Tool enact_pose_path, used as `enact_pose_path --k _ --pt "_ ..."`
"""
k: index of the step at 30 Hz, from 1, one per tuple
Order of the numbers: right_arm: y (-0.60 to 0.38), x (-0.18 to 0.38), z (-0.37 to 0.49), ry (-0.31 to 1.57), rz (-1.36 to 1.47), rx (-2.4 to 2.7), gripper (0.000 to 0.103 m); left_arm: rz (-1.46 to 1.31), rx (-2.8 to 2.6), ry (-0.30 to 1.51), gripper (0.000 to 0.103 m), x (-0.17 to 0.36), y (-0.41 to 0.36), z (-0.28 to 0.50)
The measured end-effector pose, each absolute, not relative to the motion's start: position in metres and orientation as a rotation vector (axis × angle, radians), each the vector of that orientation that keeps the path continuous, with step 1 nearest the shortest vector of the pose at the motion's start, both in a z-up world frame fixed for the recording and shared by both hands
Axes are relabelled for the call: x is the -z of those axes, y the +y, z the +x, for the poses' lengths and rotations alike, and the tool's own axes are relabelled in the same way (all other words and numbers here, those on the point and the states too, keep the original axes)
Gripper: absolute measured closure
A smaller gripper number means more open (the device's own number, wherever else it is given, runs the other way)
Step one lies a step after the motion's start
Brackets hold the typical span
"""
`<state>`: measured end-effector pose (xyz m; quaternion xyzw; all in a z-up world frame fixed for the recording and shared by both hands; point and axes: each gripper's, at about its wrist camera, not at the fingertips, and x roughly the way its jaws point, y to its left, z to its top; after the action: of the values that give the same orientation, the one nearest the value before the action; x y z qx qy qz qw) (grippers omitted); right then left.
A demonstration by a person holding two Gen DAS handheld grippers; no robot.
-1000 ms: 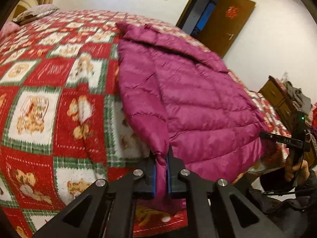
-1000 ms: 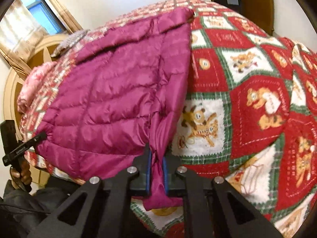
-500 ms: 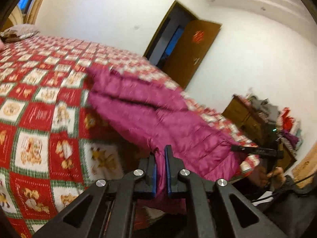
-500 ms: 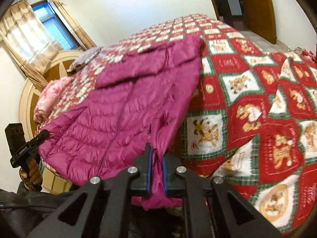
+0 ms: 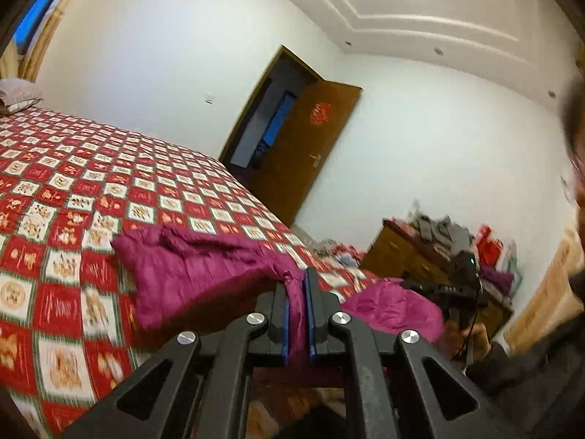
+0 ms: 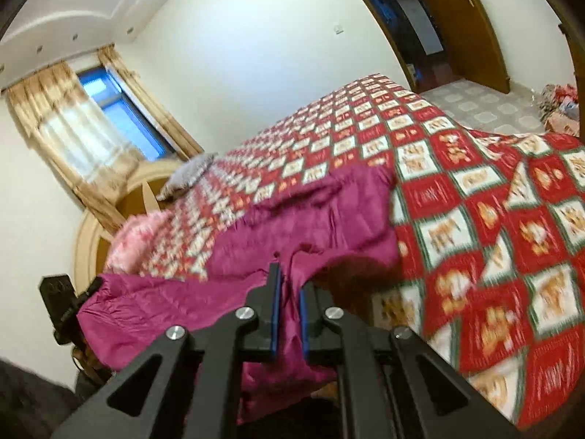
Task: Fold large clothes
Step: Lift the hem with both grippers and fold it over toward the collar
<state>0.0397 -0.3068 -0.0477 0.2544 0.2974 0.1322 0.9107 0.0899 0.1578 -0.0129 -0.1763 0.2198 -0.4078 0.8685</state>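
A magenta quilted puffer jacket (image 5: 190,274) lies on the bed, its near hem raised off the quilt. My left gripper (image 5: 297,285) is shut on one corner of that hem, cloth pinched between the blue pads. In the right wrist view the same jacket (image 6: 321,216) stretches away from my right gripper (image 6: 289,278), which is shut on the other hem corner. The far collar end still rests on the bed. Each view shows the other gripper at the jacket's far corner: right gripper (image 5: 435,287), left gripper (image 6: 86,292).
The bed carries a red, white and green bear-patterned quilt (image 5: 73,190) with pillows (image 6: 190,175) at its head. A brown door (image 5: 310,146) stands open beyond the bed. A cluttered wooden dresser (image 5: 420,256) is at the right. A curtained window (image 6: 109,117) is behind the headboard.
Both grippers have risen with the jacket's hem, lifting its near half off the quilt. Both views have tilted upward, so the walls and ceiling now show.
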Motion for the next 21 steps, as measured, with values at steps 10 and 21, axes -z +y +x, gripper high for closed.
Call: enact_pose_path --k 10,21 --pt "-0.324 0.059 0.210 0.690 0.564 -0.210 0.092 -0.421 0.529 0.736 0.097 0.058 0.132 0.277" --pt "-0.343 0.163 0.331 0.809 0.650 -0.015 0.092 -0.324 0.252 0.938 0.097 0.141 0.098 0.392"
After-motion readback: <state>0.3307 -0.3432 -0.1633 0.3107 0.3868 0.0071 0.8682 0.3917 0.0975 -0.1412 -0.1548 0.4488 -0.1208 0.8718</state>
